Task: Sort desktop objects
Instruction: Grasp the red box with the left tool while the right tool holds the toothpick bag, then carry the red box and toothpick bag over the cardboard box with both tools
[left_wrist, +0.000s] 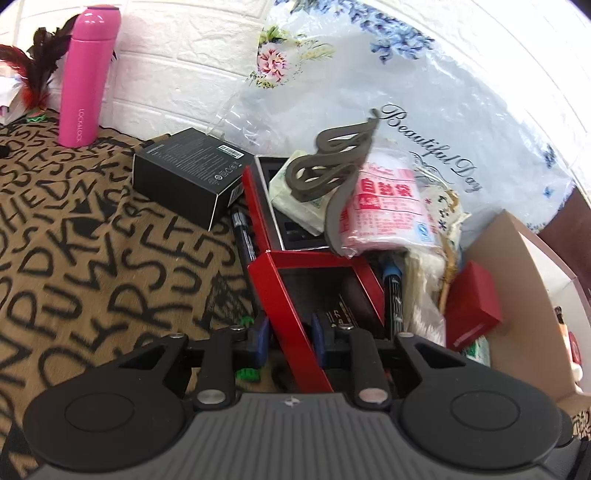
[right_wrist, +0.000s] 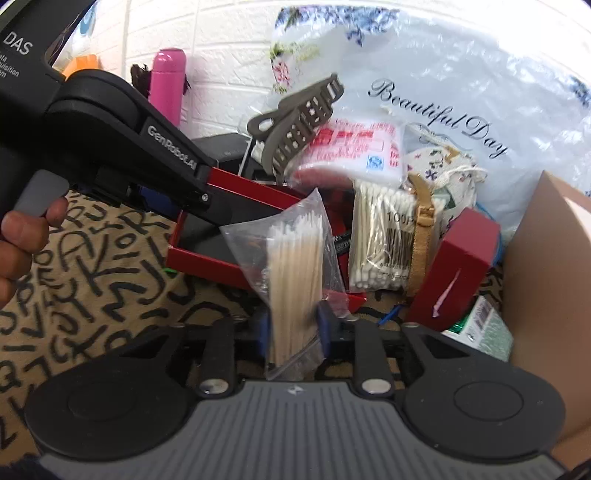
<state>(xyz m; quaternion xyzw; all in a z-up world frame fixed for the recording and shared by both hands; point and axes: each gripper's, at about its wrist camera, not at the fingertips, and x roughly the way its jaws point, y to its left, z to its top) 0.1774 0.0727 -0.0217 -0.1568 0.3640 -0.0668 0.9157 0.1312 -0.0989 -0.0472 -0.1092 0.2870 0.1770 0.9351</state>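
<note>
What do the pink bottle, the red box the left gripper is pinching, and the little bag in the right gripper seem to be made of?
Pink bottle: probably glossy coated metal or plastic, since light streaks run down it. Red box: seemingly thin, smooth, rigid card, with crisp folded edges; the left gripper clamps one wall. Small bag in the right gripper: clear crinkly plastic film, with pale sticks showing through.

Letter-print tablecloth (left_wrist: 92, 266) under pink bottle (left_wrist: 88, 77), black box (left_wrist: 188, 177).

"LOCK&LOCK" on pink bottle (left_wrist: 88, 77). "Beautiful Day" on floral plastic bag (left_wrist: 436, 110). "GenRoboAI" on left gripper (right_wrist: 207, 195) arm; "DAS" on its body. "自封袋" on pink-printed packet (left_wrist: 384, 210).
</note>
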